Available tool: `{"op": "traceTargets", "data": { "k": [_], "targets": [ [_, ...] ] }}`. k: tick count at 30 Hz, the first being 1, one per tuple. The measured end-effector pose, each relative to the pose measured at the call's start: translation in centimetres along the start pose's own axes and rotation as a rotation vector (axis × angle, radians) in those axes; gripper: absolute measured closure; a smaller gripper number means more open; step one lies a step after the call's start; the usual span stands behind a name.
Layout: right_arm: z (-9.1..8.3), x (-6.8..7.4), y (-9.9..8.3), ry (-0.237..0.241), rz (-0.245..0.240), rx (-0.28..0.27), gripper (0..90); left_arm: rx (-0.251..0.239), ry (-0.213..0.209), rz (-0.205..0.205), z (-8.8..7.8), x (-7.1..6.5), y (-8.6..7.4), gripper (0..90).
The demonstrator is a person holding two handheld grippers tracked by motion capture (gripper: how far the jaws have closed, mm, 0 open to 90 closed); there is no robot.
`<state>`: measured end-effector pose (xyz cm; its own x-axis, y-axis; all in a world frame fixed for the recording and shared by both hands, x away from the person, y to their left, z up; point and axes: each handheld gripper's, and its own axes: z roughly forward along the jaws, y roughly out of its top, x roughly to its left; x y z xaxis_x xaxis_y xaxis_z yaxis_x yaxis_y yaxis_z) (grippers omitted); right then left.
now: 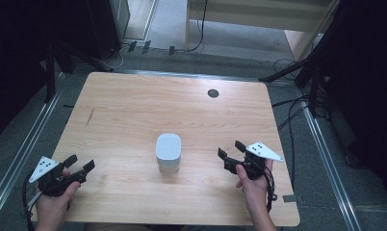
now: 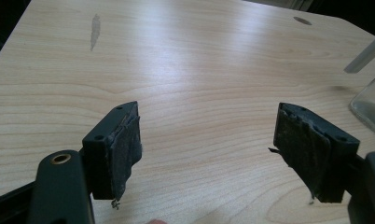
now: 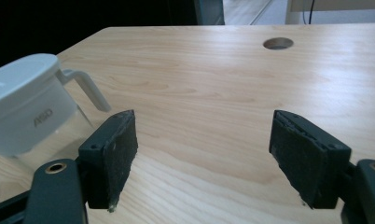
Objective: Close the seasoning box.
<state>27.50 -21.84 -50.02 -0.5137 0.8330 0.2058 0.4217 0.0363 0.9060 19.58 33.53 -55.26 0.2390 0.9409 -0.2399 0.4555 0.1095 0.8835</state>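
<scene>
Pale wood table (image 1: 134,110), grey floor (image 1: 172,29), left gripper (image 1: 79,166) and right gripper (image 1: 231,149) both spread apart

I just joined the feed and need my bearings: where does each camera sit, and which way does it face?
High view: above the person's side, facing forward and down on the wooden table; shows both forearms, the left gripper, the right gripper and a white-lidded pitcher.
Left gripper view: rides the left gripper, looking across the table between open jaws.
Right gripper view: rides the right gripper, jaws open, facing the table's far edge.
Shared: the pitcher sits at the left in the right gripper view; the table's round hole appears in all views.
</scene>
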Motion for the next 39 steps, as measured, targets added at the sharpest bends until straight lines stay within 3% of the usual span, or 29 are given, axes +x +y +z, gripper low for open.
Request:
{"op": "traceTargets", "data": {
  "k": [8, 18, 30, 39],
  "targets": [
    [-2.8, -2.9, -2.1, -0.082, 0.04, 0.017, 25.0, 0.001, -0.005, -0.004, 0.0, 0.0, 0.0, 23.7],
    [-5.8, -5.5, -4.3, -0.158, 0.056, 0.043, 25.3, 0.003, -0.003, 0.0, 0.0, -0.1, 0.0, 24.0],
    [-8.9, -7.4, -7.0, -0.226, 0.092, 0.068, 26.1, 0.002, 0.0, 0.0, 0.1, -0.1, 0.0, 24.3],
    [-9.7, -7.6, -7.5, -0.22, 0.127, 0.056, 27.5, 0.006, 0.006, 0.007, 0.1, -0.1, 0.0, 24.6]
  ]
}}
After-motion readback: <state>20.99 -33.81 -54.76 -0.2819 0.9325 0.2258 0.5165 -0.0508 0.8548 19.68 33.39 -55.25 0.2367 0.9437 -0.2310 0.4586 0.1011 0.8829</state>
